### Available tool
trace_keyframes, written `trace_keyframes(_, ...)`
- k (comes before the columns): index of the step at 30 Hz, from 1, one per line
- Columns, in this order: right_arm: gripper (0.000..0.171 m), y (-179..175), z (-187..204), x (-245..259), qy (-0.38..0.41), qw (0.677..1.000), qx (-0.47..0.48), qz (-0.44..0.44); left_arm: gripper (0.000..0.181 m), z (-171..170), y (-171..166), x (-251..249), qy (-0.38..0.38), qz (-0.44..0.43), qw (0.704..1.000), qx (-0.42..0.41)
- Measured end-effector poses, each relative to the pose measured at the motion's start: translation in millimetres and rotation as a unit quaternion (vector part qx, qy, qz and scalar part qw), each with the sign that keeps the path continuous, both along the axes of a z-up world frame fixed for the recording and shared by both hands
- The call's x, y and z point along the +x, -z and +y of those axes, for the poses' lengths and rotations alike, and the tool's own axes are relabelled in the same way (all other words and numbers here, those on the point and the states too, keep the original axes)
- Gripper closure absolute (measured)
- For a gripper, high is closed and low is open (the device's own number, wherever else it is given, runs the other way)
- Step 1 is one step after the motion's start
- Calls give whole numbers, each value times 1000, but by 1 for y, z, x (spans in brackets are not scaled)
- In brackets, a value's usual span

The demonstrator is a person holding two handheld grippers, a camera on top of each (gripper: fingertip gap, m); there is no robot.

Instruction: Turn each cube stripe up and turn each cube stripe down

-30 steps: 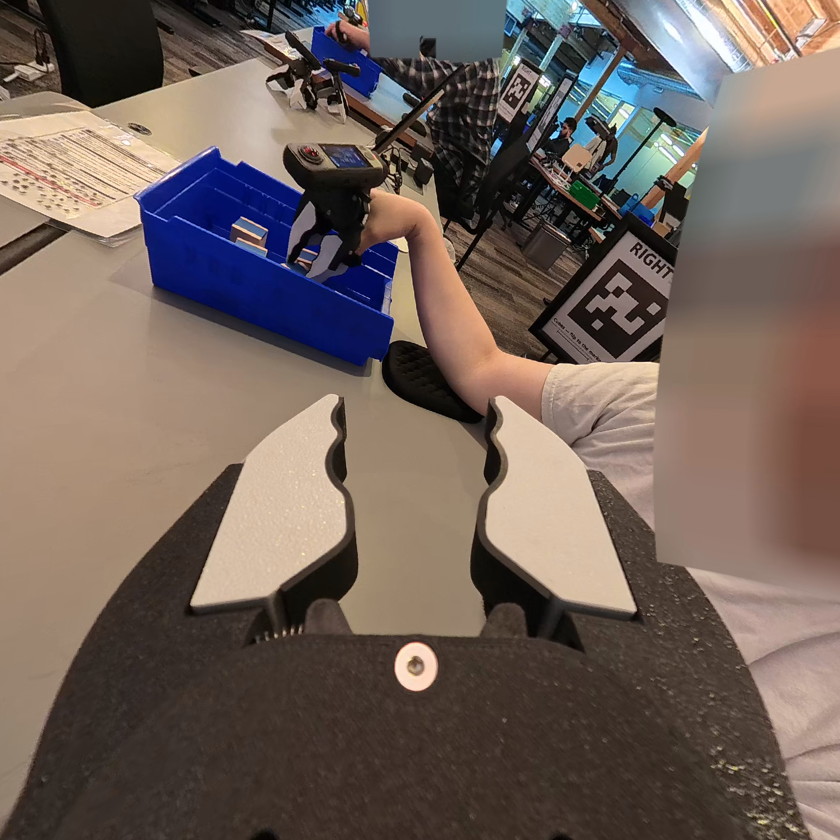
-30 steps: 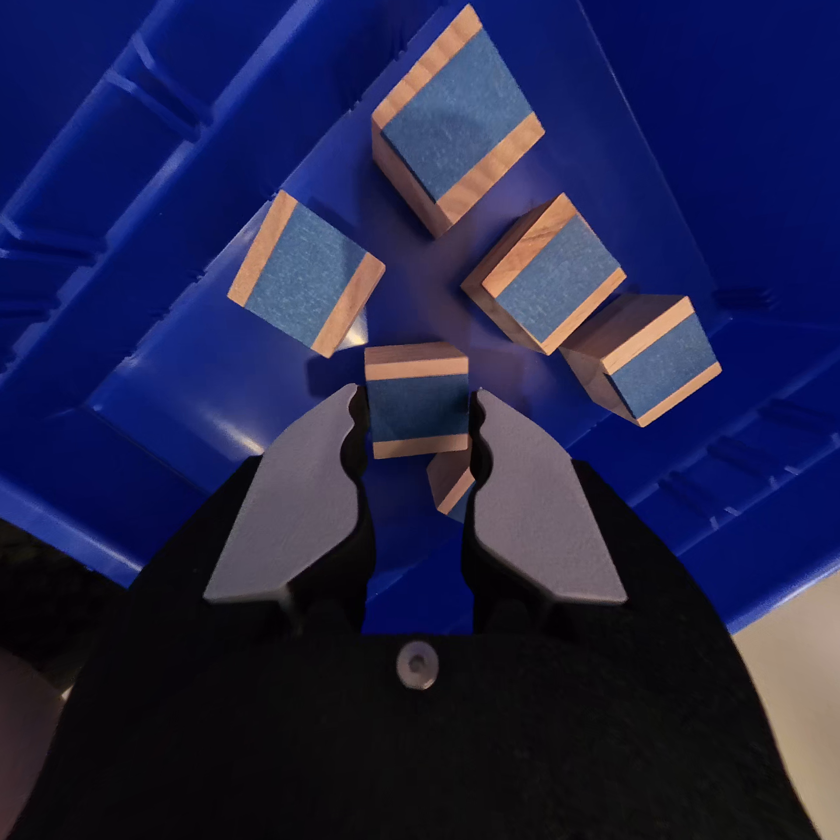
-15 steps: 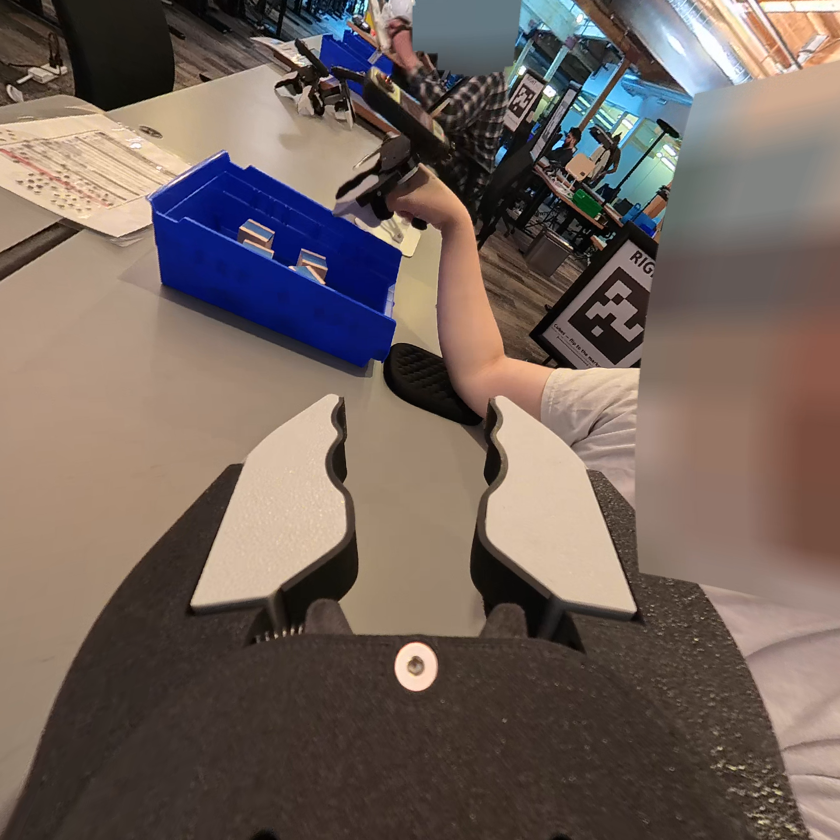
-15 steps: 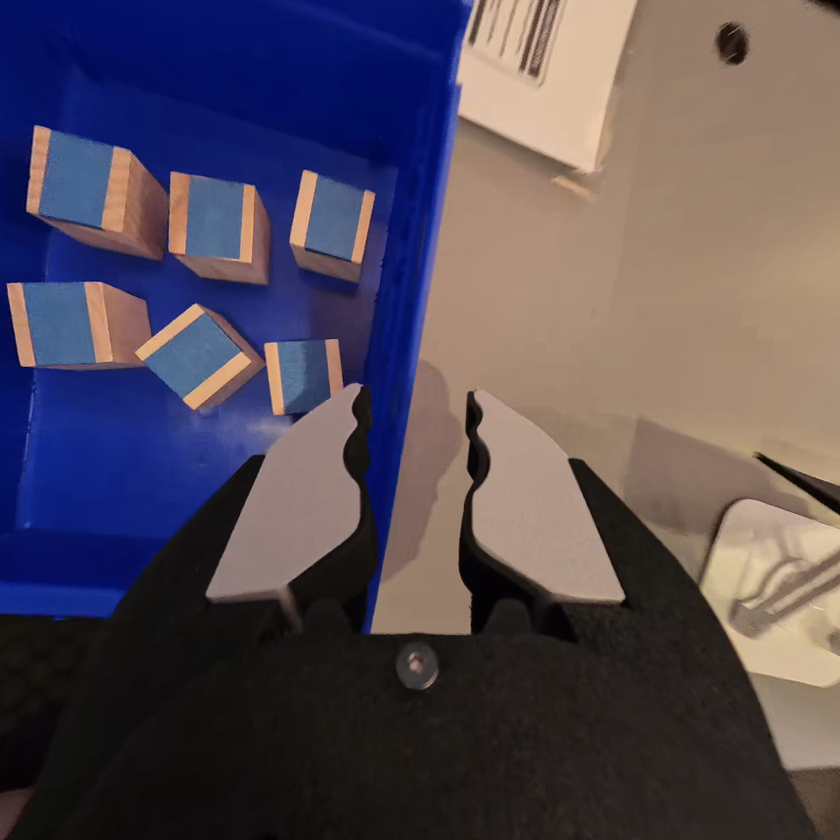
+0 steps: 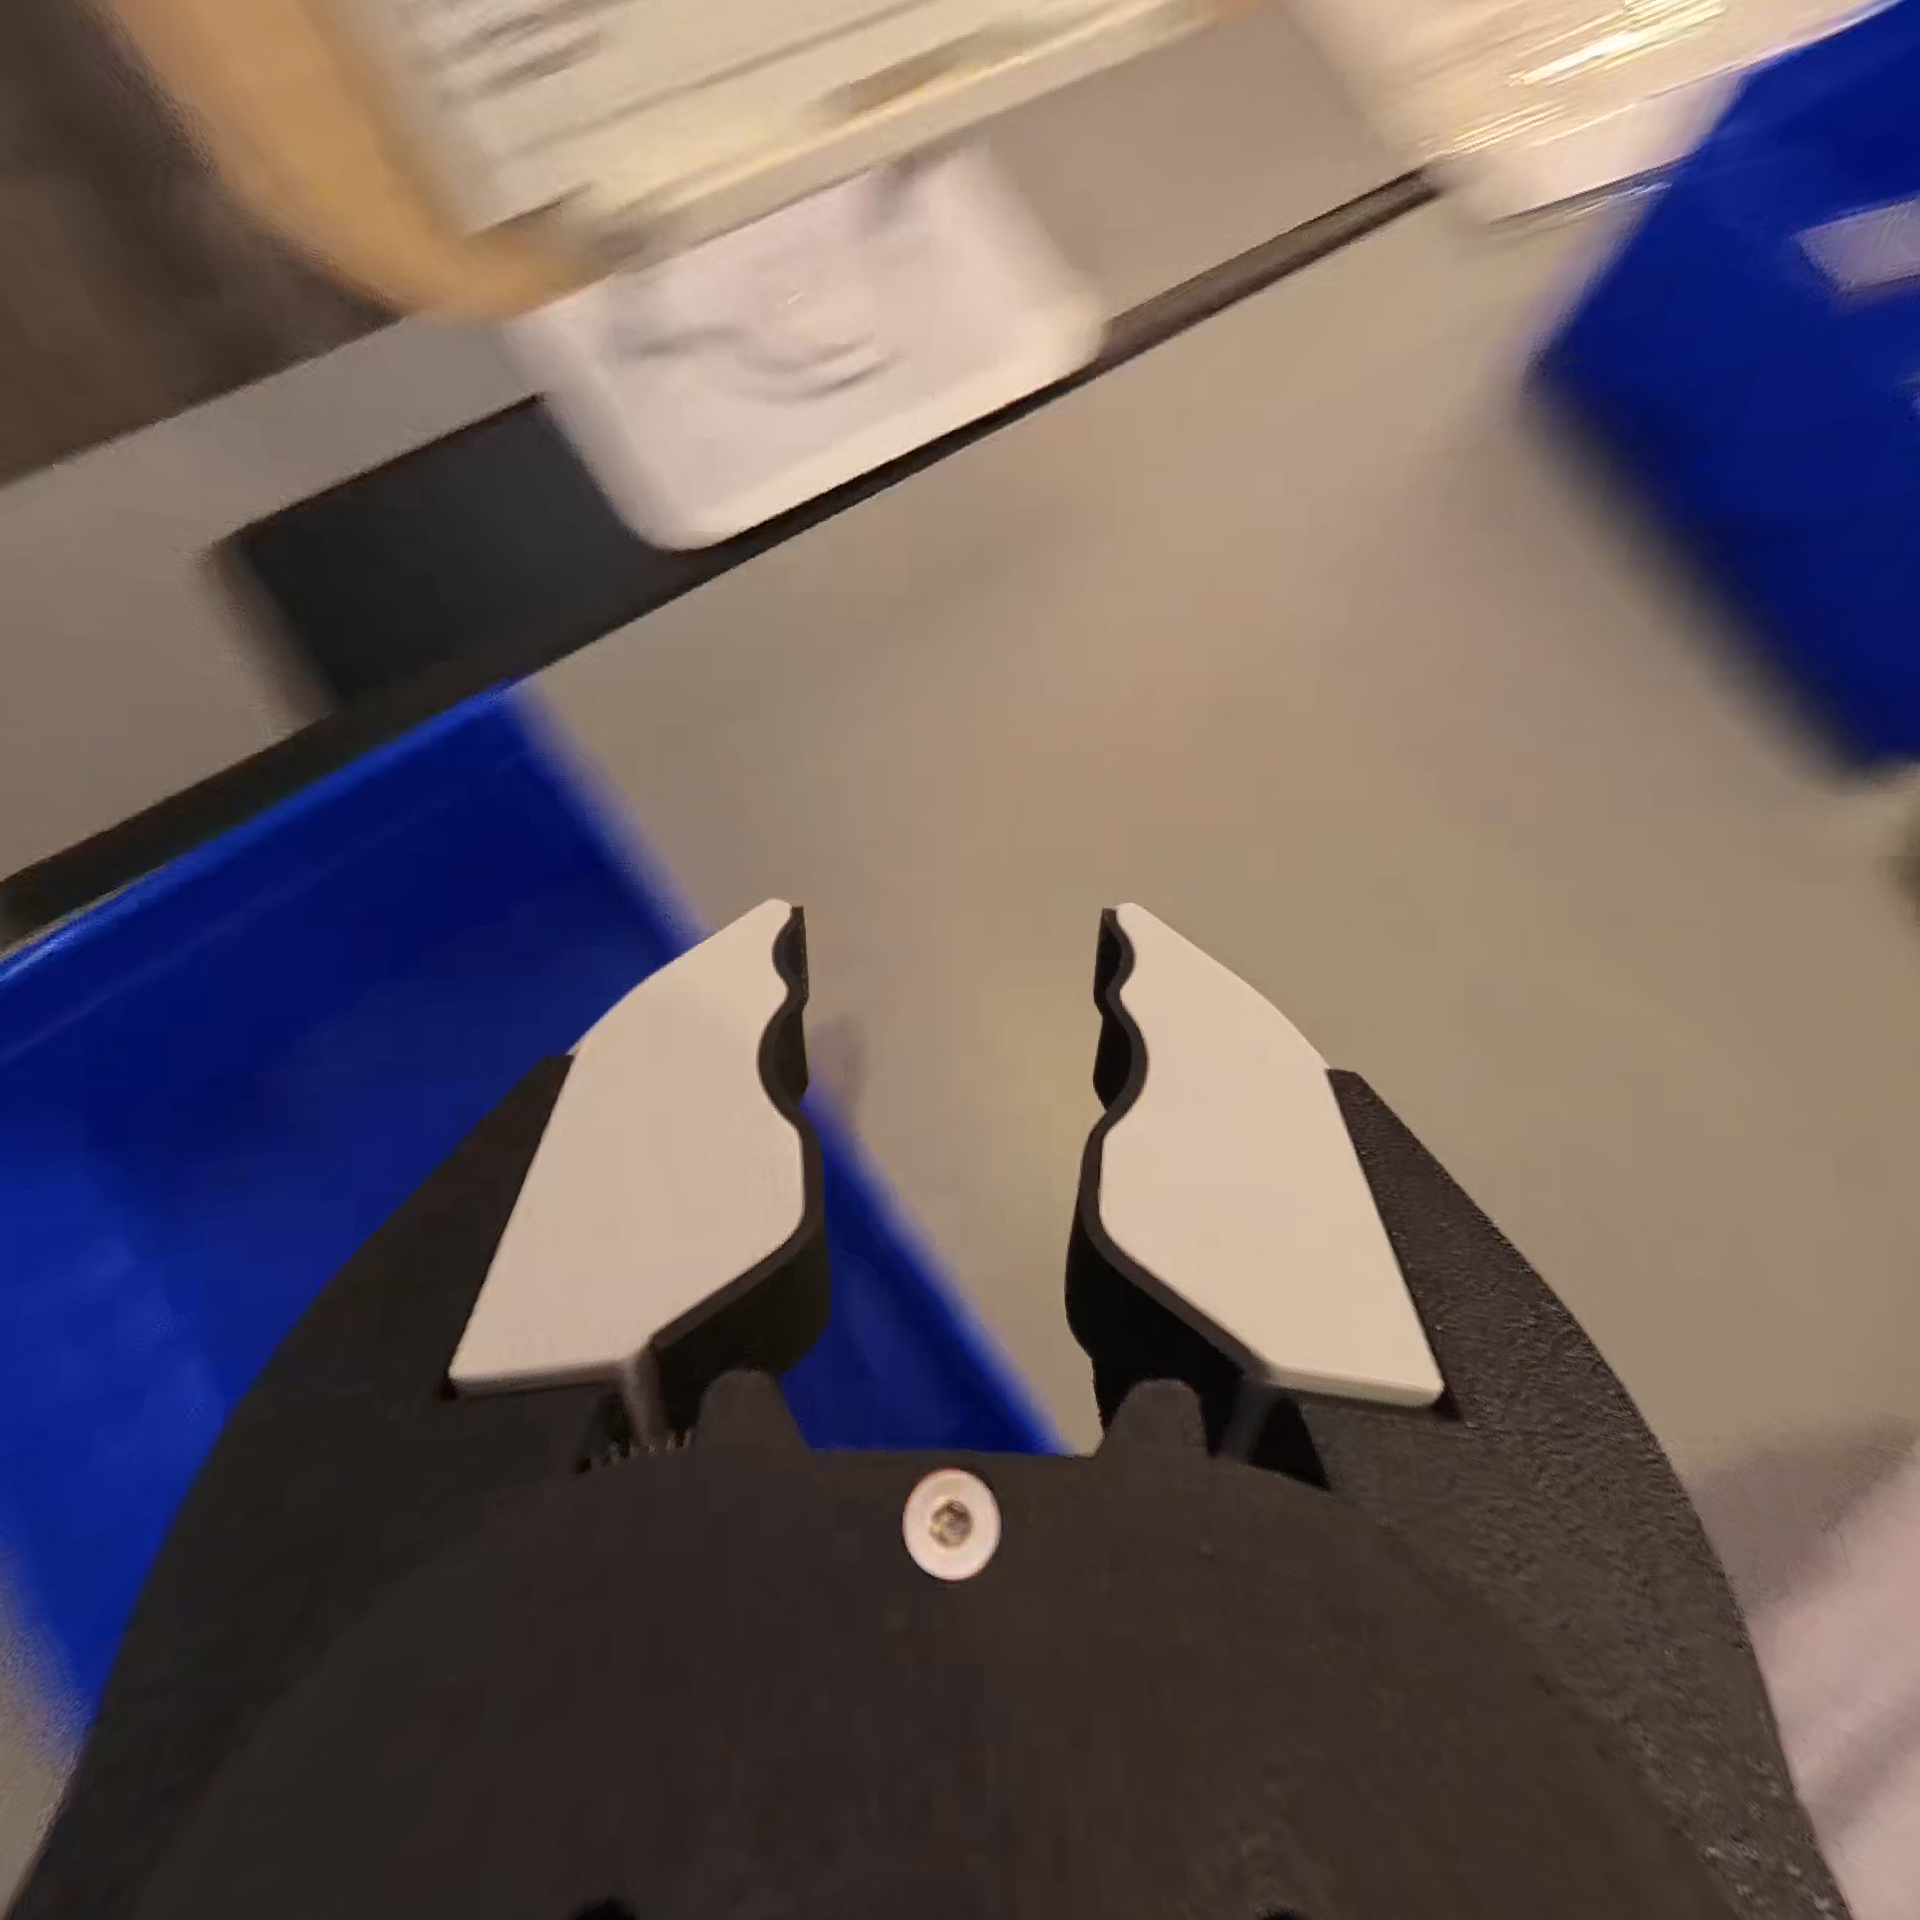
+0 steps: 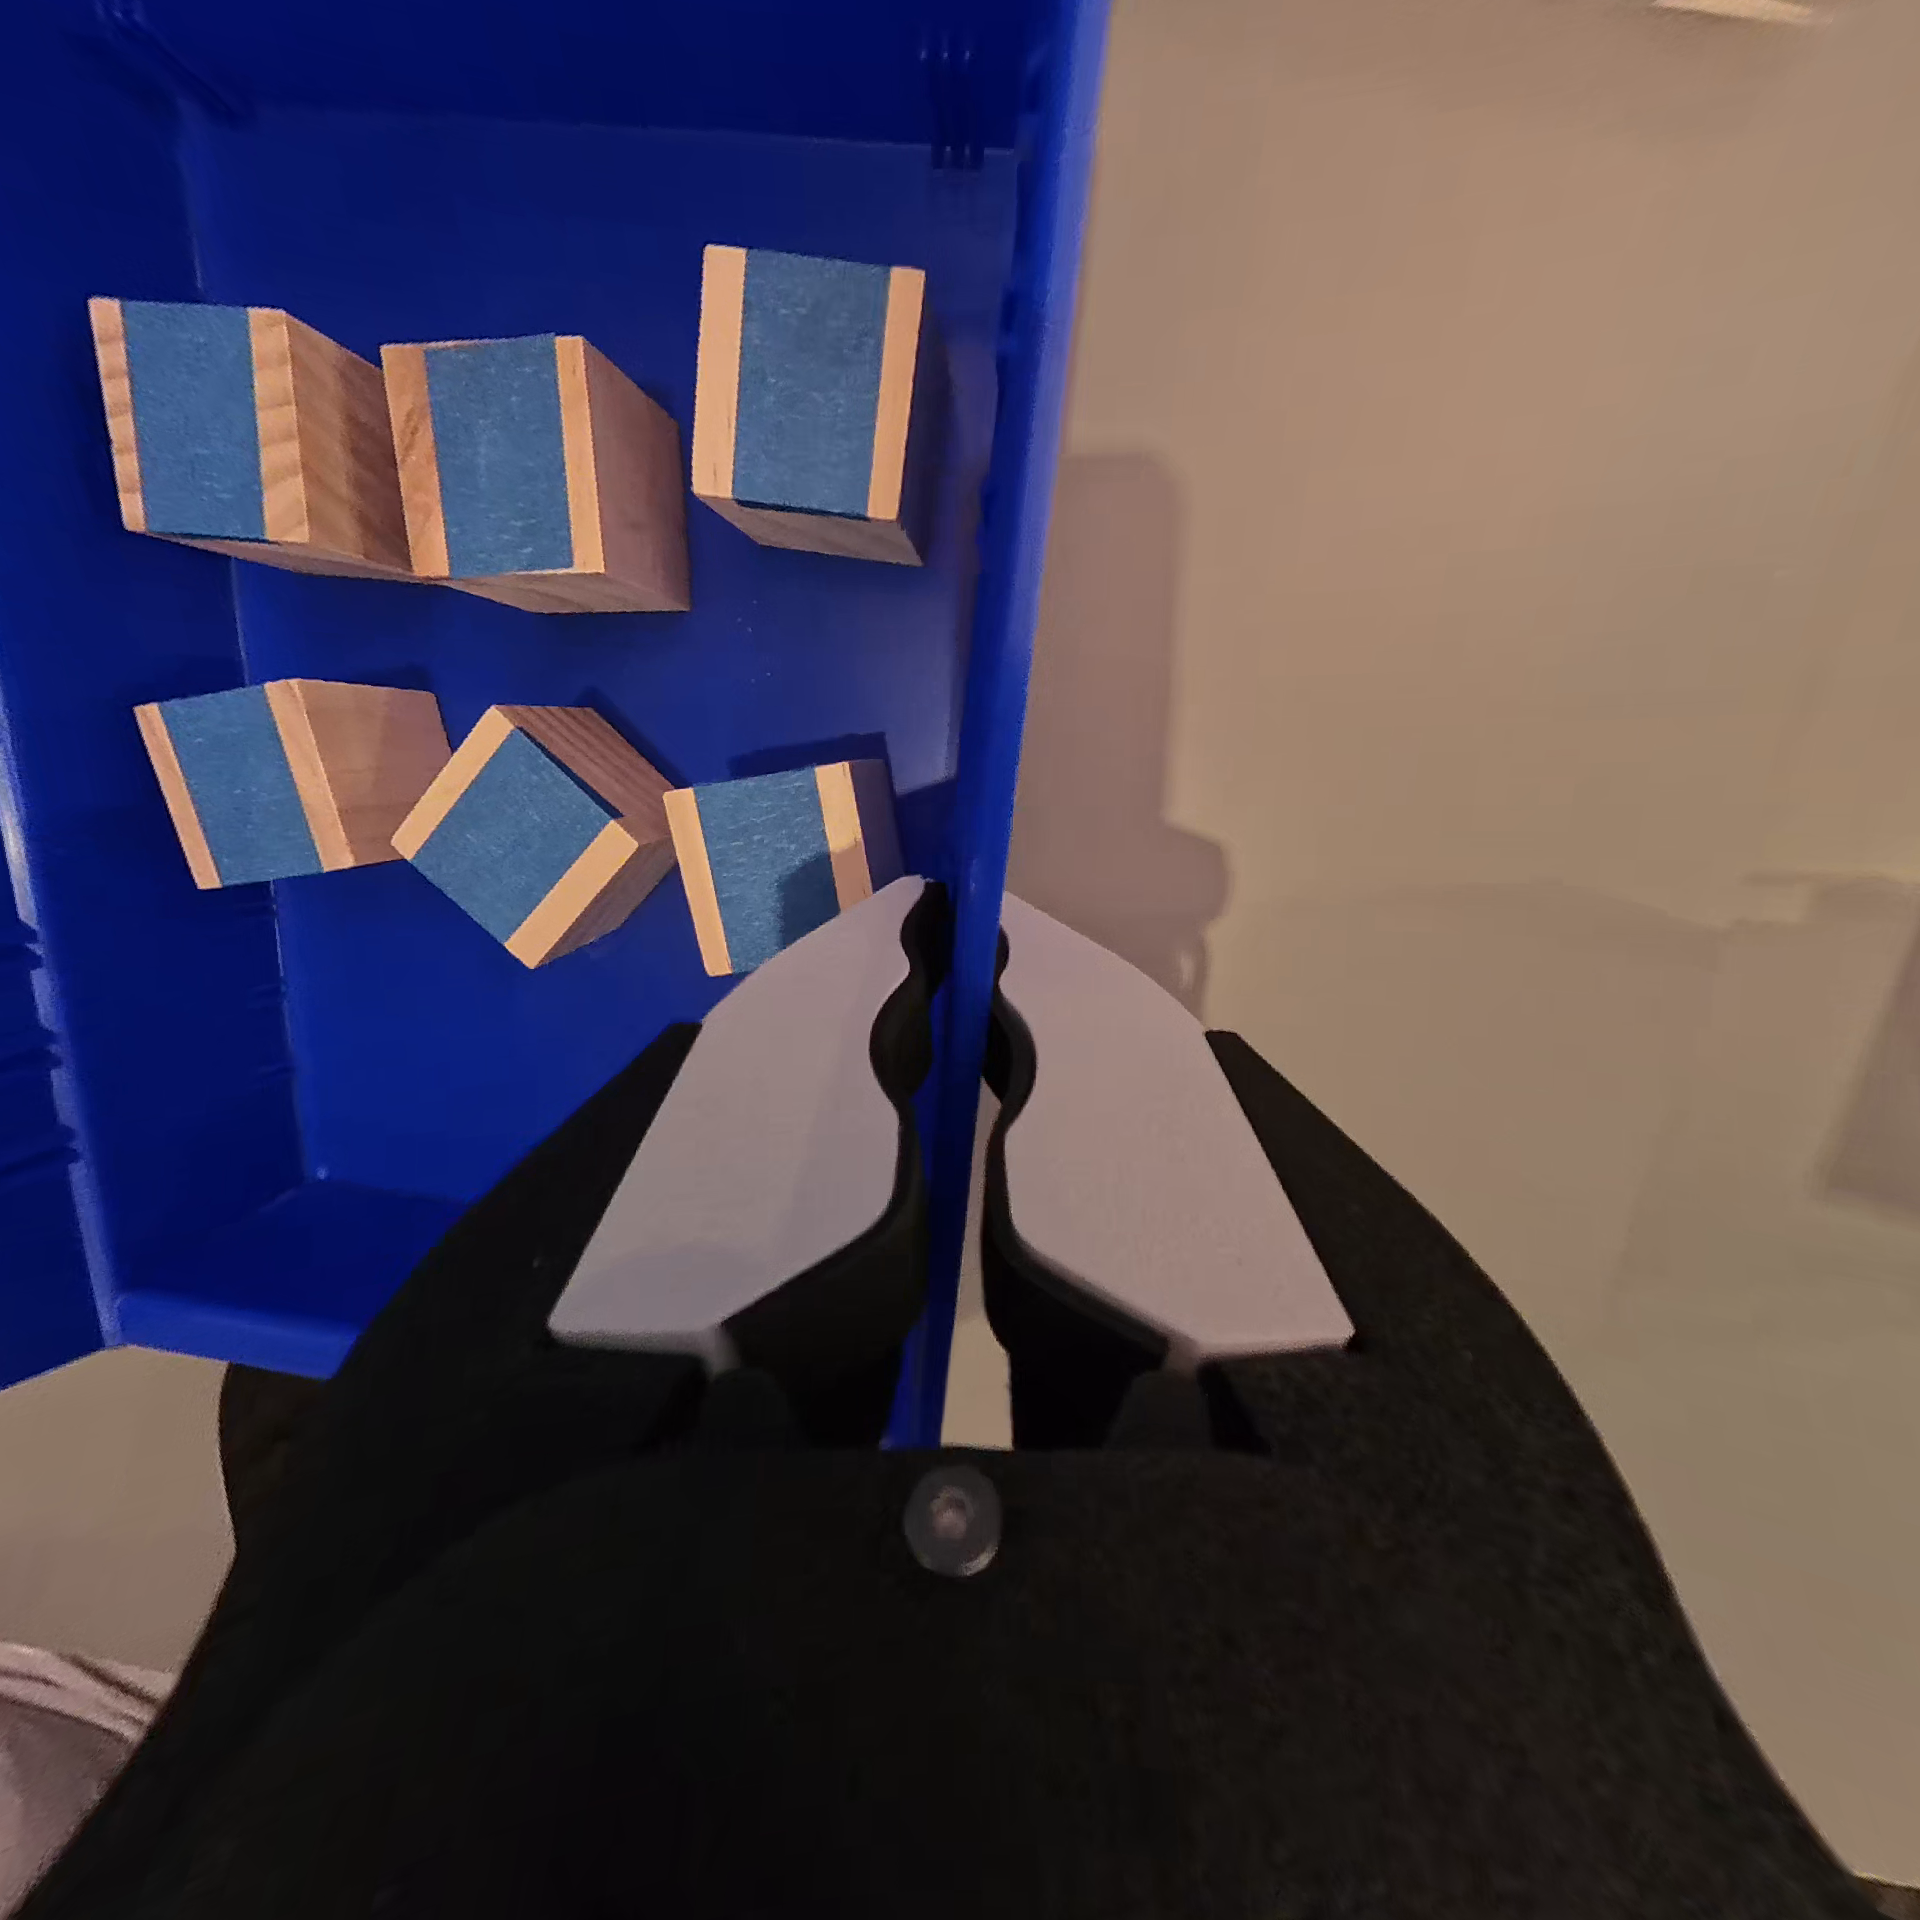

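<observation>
In the right wrist view, several wooden cubes lie in a blue bin (image 6: 1029,416), each with its blue stripe face up, such as one at the top right (image 6: 805,384), one tilted in the middle (image 6: 509,831) and one nearest my fingers (image 6: 764,873). My right gripper (image 6: 961,904) is shut on the bin's right wall, one finger inside and one outside. My left gripper (image 5: 951,920) is open and empty above the grey table, beside the right edge of a blue bin (image 5: 260,1039). The left wrist view is motion-blurred.
A second blue shape (image 5: 1745,416) is blurred at the upper right of the left wrist view. A white object (image 5: 810,343) sits across a dark gap (image 5: 468,582) between tabletops. Grey table (image 6: 1455,623) lies to the right of the bin.
My right gripper let go of a cube, moved to the bin's right wall and shut on it. My left gripper swung fast from facing the person to down beside a blue bin.
</observation>
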State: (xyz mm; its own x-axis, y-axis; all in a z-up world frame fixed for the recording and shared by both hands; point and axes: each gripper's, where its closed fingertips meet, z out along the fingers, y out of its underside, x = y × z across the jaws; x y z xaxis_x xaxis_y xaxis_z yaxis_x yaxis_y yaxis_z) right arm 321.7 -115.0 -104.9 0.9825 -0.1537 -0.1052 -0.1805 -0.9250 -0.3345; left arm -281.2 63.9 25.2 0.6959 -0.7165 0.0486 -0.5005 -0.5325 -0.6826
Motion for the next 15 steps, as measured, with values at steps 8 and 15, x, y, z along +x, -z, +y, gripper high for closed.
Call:
trace_keyframes(8, 166, 1, 4, -25, -11, 999, -42, 8, 125, 25, 56, -44, -92, 75, 988, -103)
trace_keyframes(15, 165, 0, 14, -72, -62, 994, -89, 22, 145, 20, 92, -31, -65, 111, 979, -160)
